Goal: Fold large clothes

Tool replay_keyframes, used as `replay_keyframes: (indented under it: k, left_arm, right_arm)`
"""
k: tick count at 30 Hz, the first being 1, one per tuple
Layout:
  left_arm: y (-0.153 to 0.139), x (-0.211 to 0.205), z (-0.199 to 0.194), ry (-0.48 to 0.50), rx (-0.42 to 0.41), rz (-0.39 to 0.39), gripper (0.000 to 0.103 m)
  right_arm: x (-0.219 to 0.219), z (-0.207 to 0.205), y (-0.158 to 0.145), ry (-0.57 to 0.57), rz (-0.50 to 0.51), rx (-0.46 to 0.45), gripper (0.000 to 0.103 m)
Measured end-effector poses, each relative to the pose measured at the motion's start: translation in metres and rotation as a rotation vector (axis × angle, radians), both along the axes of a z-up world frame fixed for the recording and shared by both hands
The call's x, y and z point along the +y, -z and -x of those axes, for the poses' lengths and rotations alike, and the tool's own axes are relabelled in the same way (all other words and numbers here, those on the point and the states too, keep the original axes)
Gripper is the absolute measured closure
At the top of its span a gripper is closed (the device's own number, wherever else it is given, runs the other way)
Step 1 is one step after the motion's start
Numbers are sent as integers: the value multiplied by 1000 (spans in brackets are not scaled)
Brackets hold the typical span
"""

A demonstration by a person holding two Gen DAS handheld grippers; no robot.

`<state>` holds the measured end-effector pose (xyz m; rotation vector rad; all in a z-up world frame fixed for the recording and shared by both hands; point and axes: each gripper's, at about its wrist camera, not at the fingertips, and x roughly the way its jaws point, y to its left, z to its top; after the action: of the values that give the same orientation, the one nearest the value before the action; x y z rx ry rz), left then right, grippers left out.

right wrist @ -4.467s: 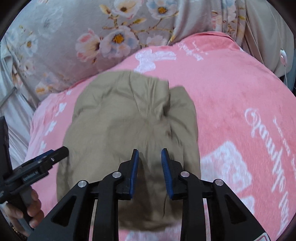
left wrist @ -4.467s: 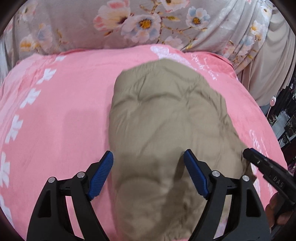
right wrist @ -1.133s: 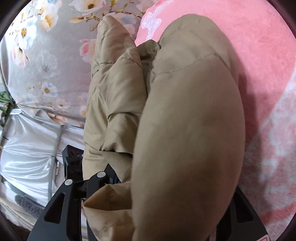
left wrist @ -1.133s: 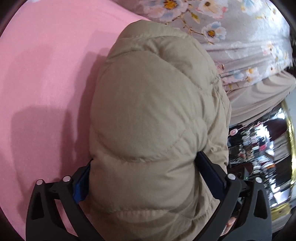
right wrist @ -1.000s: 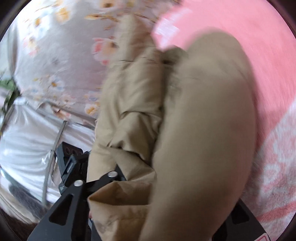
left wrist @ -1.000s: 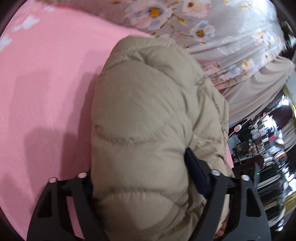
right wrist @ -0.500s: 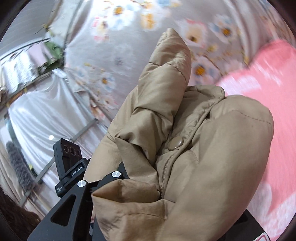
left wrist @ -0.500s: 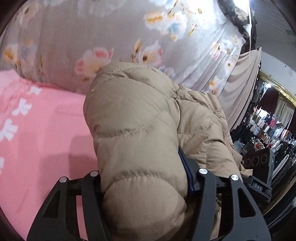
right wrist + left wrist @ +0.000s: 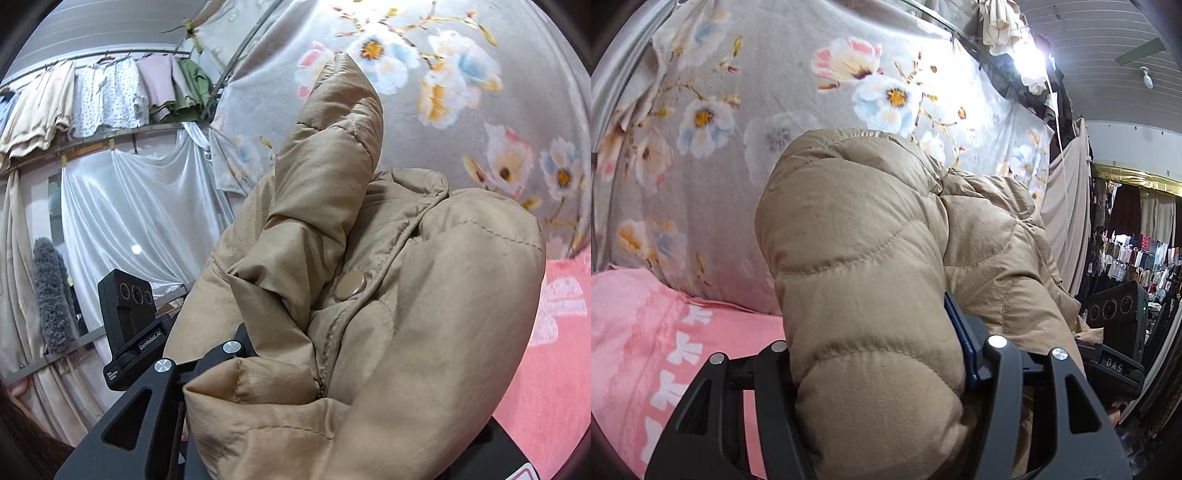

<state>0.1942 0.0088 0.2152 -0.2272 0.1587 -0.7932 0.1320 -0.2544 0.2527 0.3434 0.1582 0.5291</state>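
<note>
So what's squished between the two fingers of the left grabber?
The puffy tan jacket. In the left wrist view it bulges up between the left gripper fingers, hiding one blue pad; the other peeks out beside it.

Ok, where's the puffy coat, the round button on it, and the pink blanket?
puffy coat (image 9: 864, 266): left wrist view, on its quilted bulge.
round button (image 9: 350, 284): right wrist view, on the snap's face.
pink blanket (image 9: 635, 314): left wrist view, on a bare patch at left.

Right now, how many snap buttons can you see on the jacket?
1. A tan snap button sits on the placket of the puffer jacket in the right wrist view, near the middle. None show in the left wrist view; folds may hide others.
</note>
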Motion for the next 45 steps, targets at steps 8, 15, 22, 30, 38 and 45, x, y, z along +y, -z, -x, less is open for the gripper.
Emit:
replay_keyframes:
  k: [8, 15, 22, 30, 38, 45]
  left_arm:
    - [2, 40, -34, -47, -13, 30, 46]
    - [32, 64, -81, -77, 25, 43, 46]
    - [91, 71, -149, -95, 126, 26, 46]
    - [188, 65, -221, -89, 307, -2, 46]
    - [277, 65, -256, -111, 437, -83, 45]
    - [290, 79, -256, -126, 471, -65, 32]
  right_arm:
    - [29, -44, -2, -27, 53, 2, 78]
    - [49, -104, 24, -48, 59, 64, 77]
    - [52, -169, 84, -40, 54, 176, 76]
    - [45, -235, 176, 1, 67, 365, 74]
    - [41, -265, 271, 17, 70, 522, 69]
    - [29, -262, 296, 75, 19, 601, 42]
